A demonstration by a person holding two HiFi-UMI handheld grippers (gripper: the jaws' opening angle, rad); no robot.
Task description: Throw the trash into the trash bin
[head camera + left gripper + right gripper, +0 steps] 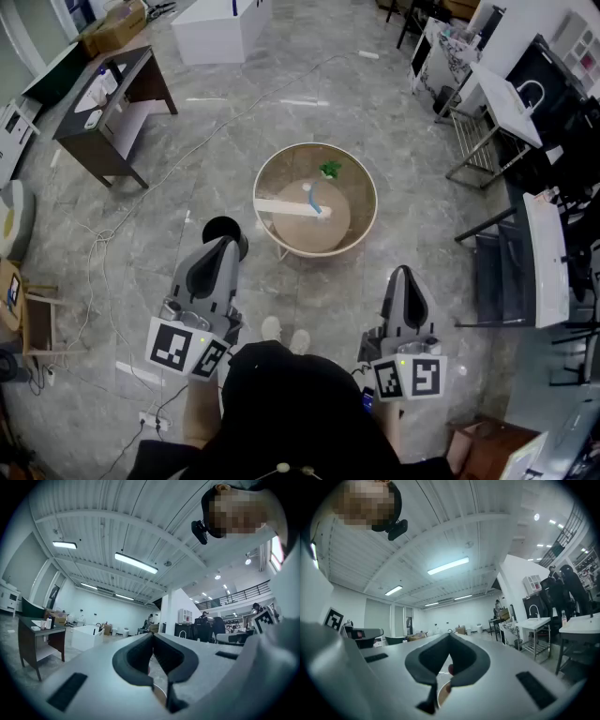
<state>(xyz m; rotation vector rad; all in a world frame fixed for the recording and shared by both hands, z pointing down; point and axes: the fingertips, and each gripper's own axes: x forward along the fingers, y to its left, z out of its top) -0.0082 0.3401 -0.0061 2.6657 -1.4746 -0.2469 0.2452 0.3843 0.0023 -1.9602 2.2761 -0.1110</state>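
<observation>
A round wooden table (361,192) stands in front of me on the marble floor. On it lie a green crumpled scrap (330,170), a long white strip (286,208) and a small blue-and-white piece (312,197). A black trash bin (217,228) stands on the floor left of the table, partly behind my left gripper (227,242). That gripper is shut and holds nothing, with its jaws closed together in the left gripper view (153,635). My right gripper (403,272) hangs near the table's right front, also shut and holding nothing (449,634). Both point roughly level, short of the table.
A dark desk (112,103) stands at the far left, a white box (220,28) at the back. Metal racks and a dark chair (506,253) line the right side. Cables (103,244) trail over the floor at left, near a wooden stool (37,319).
</observation>
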